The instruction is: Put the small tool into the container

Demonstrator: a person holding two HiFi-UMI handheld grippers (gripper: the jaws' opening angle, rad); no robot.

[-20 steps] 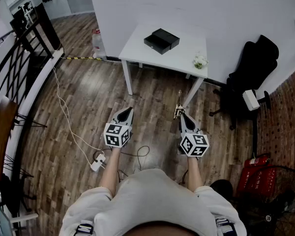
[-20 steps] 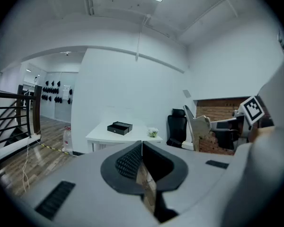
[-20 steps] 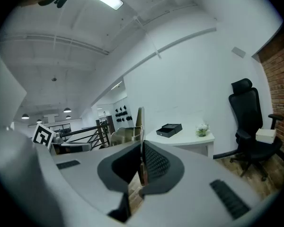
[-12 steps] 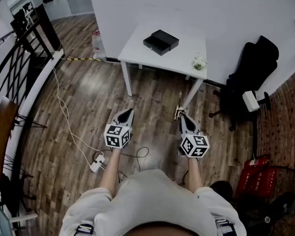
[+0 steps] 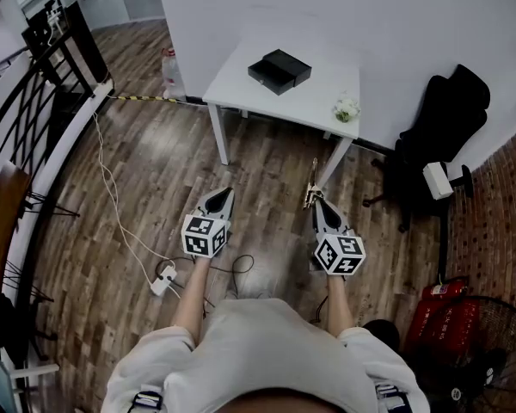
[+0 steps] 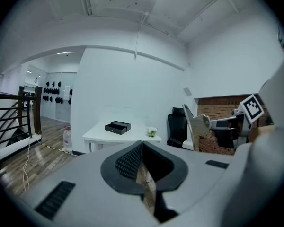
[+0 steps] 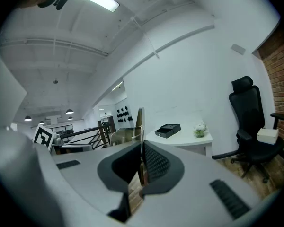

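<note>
Person [image 5: 241, 351] stands on a wooden floor [image 5: 267, 162], well short of a white desk [image 5: 318, 93] set against a white wall. Both arms reach forward, side by side and apart, each holding one set of tongs pointed toward the desk.

Left tongs [image 5: 226, 191]: clenched. The left gripper view shows the two jaws meeting at their tips [image 6: 142, 143] with nothing between them.

Right tongs [image 5: 316, 201]: clenched on the tool [image 5: 312, 183]. The tool is a slim, brass-coloured piece. In the right gripper view its lower end sits pinched between the jaws [image 7: 141, 148], and its flat upper part [image 7: 140, 119] stands up past the jaw tips, close to upright. In the head view it projects beyond the tips toward the desk and hangs over the floor, clear of the desk.

Container [image 5: 279, 70]: a black box resting on the far left part of the desk, its upper section offset from its lower one. It appears in both the left gripper view [image 6: 117, 126] and the right gripper view [image 7: 167, 130].

Other items:
- A small plant [image 5: 347, 107] stands at the desk's near right corner, apart from the container.
- A black chair [image 5: 439, 119] stands right of the desk.
- A white cable [image 5: 112, 200] runs over the floor on the left.
</note>
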